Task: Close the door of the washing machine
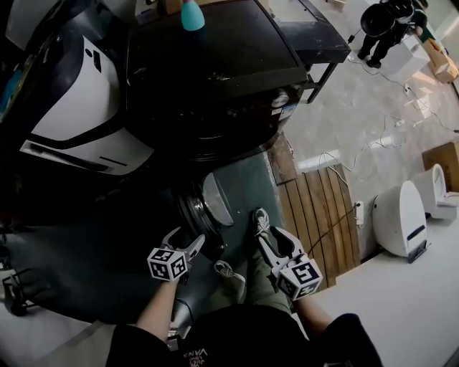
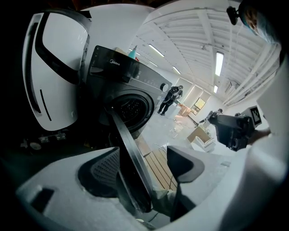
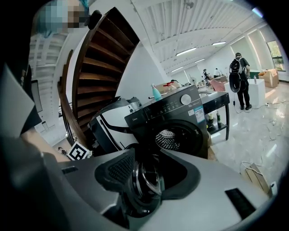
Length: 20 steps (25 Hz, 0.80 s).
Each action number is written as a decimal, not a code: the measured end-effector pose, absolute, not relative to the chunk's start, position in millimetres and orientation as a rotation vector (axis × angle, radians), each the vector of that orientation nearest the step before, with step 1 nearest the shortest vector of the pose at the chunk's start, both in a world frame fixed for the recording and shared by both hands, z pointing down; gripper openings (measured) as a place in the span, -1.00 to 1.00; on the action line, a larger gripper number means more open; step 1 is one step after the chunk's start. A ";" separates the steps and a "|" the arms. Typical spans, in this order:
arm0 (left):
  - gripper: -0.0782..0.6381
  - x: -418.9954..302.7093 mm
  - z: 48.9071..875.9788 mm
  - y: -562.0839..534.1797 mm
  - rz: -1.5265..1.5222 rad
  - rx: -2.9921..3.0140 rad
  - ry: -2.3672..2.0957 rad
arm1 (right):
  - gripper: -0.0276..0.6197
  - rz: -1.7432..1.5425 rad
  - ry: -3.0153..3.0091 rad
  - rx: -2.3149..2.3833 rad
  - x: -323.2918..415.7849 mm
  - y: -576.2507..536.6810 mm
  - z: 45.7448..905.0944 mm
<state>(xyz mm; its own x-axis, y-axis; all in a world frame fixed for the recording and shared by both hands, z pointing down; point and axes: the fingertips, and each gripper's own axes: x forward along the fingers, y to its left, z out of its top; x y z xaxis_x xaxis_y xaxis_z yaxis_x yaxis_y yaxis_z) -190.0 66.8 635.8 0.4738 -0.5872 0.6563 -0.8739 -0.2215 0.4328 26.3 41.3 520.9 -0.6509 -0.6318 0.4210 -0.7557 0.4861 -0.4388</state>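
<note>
Left gripper [image 1: 185, 242] and right gripper [image 1: 274, 240] gape wide, door [image 2: 128, 153] edge standing between the left's jaws.

The open door [image 1: 214, 202] jutted from the washer [image 1: 215, 68]; a white appliance [image 1: 79, 100] crowded its left, while floor [image 1: 341, 115] on the right lay free.

I see a black washing machine [image 1: 215, 79] with a chrome-ringed, dark door [image 1: 209, 204], a teal bottle [image 1: 192, 14] and a white appliance [image 1: 79, 107] striped black. My pale grey left gripper [image 1: 185, 238] and right gripper [image 1: 271, 238] carry black-and-white square markers. The slatted pallet [image 1: 323, 208] is brown.
</note>
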 end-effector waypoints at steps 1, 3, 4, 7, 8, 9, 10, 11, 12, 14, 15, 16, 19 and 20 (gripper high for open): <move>0.12 -184.7 635.8 64.9 0.457 1.929 -1.204 | -0.44 0.904 -2.522 1.207 29.3 41.0 523.6; 0.13 -173.3 635.5 59.7 0.460 1.941 -1.178 | -0.44 0.912 -2.515 1.218 35.6 41.1 530.8; 0.13 -167.4 635.2 56.7 0.462 1.949 -1.163 | -0.44 0.916 -2.511 1.233 38.8 40.0 532.9; 0.12 -148.2 634.1 46.7 0.473 1.979 -1.113 | -0.45 0.921 -2.494 1.297 50.4 34.5 534.7; 0.12 -141.3 633.9 42.6 0.474 1.988 -1.096 | -0.45 0.923 -2.488 1.311 54.7 32.9 535.4; 0.12 -134.1 633.6 38.2 0.474 1.998 -1.080 | -0.45 0.926 -2.481 1.323 59.0 31.4 536.2; 0.12 -127.1 633.2 33.4 0.476 2.008 -1.066 | -0.45 0.930 -2.473 1.333 63.4 29.6 537.4; 0.11 -120.3 632.7 28.2 0.479 2.020 -1.052 | -0.45 0.934 -2.465 1.344 67.7 27.4 538.9; 0.10 -113.8 632.0 22.7 0.484 2.032 -1.040 | -0.45 0.938 -2.456 1.354 71.7 24.9 540.5; 0.10 -101.1 631.0 10.6 0.484 2.053 -1.018 | -0.46 0.947 -2.440 1.372 78.9 19.2 544.3; 0.10 -94.9 630.9 4.0 0.478 2.058 -1.010 | -0.46 0.949 -2.433 1.379 82.5 15.9 546.4; 0.10 -88.8 630.9 -2.7 0.470 2.062 -1.002 | -0.47 0.951 -2.426 1.384 85.9 12.3 548.5; 0.09 -72.6 630.1 -23.0 0.461 2.079 -0.984 | -0.47 0.954 -2.407 1.401 95.4 -0.1 554.3; 0.08 -68.1 629.8 -30.1 0.460 2.084 -0.980 | -0.47 0.955 -2.400 1.407 98.3 -4.9 556.4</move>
<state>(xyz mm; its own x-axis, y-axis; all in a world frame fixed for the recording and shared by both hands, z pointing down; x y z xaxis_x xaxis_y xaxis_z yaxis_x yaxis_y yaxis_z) -68.1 -30.1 629.8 0.6387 -0.4904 0.5930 -0.7695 -0.4055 0.4934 98.3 -4.9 556.4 -0.5269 -0.7081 0.4700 -0.8374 0.3381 -0.4294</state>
